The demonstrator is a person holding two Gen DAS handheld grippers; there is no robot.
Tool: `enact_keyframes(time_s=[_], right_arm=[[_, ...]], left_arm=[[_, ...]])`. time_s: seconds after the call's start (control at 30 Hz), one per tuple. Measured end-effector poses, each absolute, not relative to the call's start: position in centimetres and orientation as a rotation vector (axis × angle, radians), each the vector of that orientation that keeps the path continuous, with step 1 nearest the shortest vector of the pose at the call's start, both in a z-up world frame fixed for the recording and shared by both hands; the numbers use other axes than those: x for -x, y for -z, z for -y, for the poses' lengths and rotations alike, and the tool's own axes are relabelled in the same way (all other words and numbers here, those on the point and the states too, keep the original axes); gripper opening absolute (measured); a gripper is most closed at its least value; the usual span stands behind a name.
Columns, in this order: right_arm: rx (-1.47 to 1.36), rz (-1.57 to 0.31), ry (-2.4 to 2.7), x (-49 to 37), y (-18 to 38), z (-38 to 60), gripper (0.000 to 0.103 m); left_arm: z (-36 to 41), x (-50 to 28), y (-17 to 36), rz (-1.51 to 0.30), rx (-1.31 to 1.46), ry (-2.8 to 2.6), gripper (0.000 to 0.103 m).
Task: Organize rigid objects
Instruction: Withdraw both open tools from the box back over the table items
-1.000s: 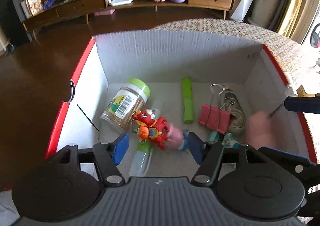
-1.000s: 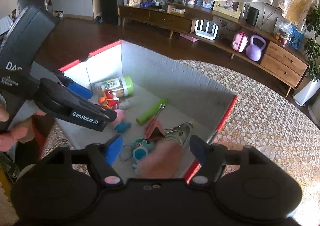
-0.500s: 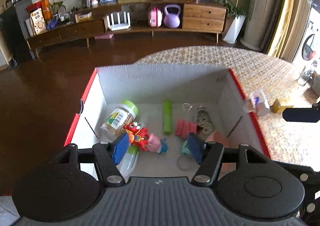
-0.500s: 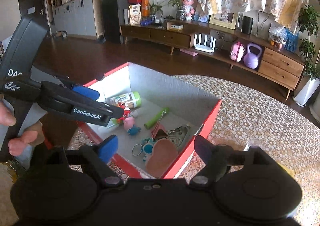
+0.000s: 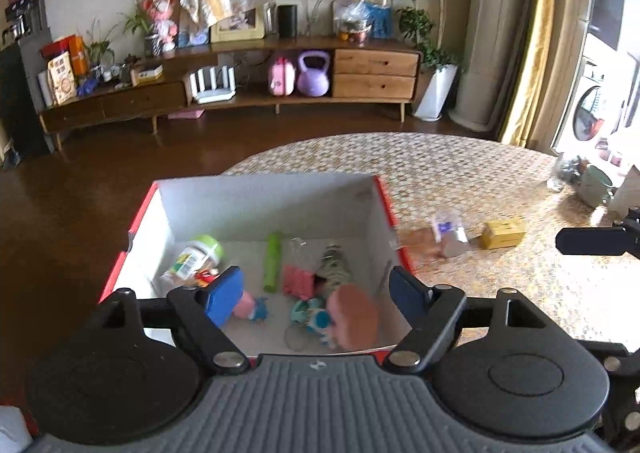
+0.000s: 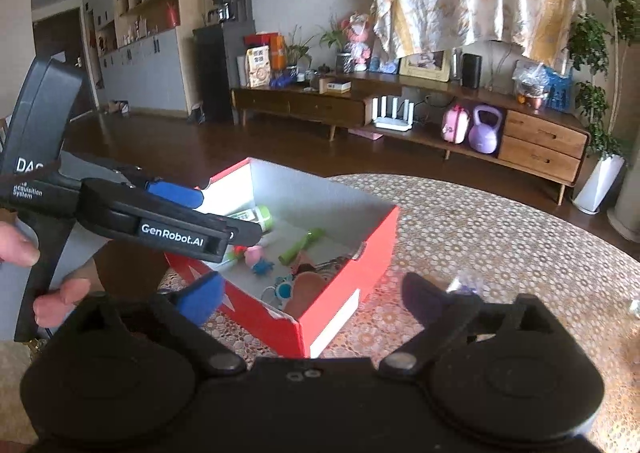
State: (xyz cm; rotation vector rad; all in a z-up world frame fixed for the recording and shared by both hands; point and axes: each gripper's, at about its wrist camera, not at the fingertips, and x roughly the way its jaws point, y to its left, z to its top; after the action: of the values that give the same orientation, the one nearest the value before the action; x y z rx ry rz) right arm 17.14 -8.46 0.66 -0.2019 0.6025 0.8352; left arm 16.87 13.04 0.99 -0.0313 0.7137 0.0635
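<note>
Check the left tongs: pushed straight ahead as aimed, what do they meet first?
Probably the clutter in the red box: the left tongs, empty and opening, aim near the pink binder clip. Depth unclear.

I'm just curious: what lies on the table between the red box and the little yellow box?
A small clear bottle lying on its side, seen in the left wrist view between the red box and yellow box.

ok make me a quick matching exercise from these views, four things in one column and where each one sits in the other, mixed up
Things:
1. green tube
2. yellow box
3. purple kettlebell
4. jar with green lid

Places:
A. on the wooden sideboard shelf
B. in the red box, by its left wall
C. on the table, right of the red box
D. in the red box, lying near the middle

Pairs: 1-D, 2-C, 3-A, 4-B
</note>
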Motion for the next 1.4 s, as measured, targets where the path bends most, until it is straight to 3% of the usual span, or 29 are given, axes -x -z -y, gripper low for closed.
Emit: enact_keyframes(time_s=[0.57, 0.7, 1.03, 1.4], right_arm=[[0.139, -0.593, -0.687, -17.5, 1.0, 18.7, 0.103], [0.125, -0.605, -0.652, -18.4, 1.6, 20.8, 0.103], [0.188, -0.615, -0.631, -21.6, 4.7, 23.7, 0.102], [0.266, -0.629, -0.635, -28.7, 8.7, 24.2, 0.102]], left_arm=[[-3.6, -17.6, 0.0, -0.641, 0.048, 0.081, 0.083], [-1.7, -19.0, 1.2, -0.655, 0.063, 0.122, 0.083], [0.7, -23.4, 5.2, -0.744, 0.108, 0.136, 0.097], [2.3, -29.8, 9.3, -0.732, 0.089, 0.044, 0.097]])
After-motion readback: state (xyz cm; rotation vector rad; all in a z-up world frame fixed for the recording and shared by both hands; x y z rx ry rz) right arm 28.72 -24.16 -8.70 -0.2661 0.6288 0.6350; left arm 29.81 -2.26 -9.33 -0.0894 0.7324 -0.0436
